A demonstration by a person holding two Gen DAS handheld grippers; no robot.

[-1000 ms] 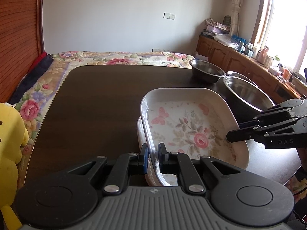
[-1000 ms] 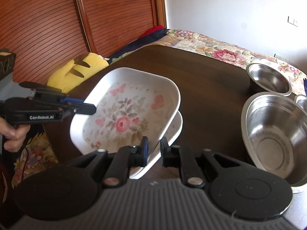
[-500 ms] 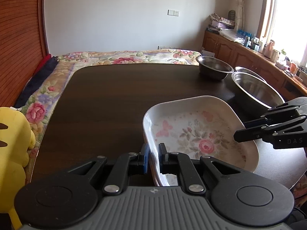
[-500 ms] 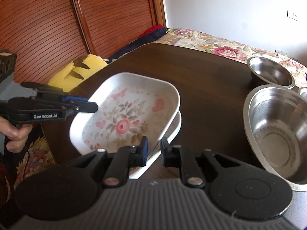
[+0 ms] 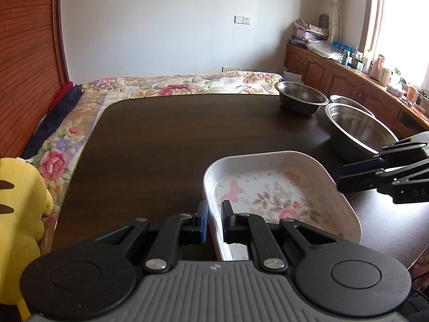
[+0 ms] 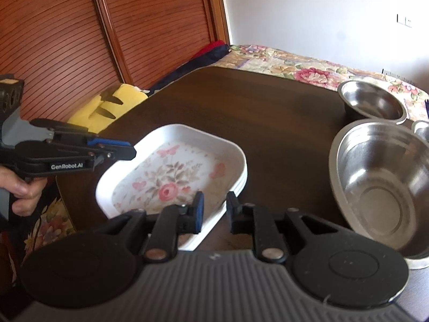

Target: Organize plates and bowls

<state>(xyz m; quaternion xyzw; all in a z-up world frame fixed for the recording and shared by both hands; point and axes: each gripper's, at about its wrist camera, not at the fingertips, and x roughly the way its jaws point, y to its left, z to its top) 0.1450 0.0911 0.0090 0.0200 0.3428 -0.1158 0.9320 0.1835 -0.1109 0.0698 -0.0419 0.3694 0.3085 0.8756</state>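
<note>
The left gripper pinches the near rim of the top floral plate, 1 finger outside the wall and 1 inside. That plate sits nested on a stack of matching white plates at the near edge of the dark table; how many lie beneath is hard to count, perhaps 2 or 3. The right gripper has just been opening: its jaws now stand apart with the plate's rim between them, the pads seemingly clear of it. To the right stand a large steel bowl and a smaller steel bowl farther back.
</note>
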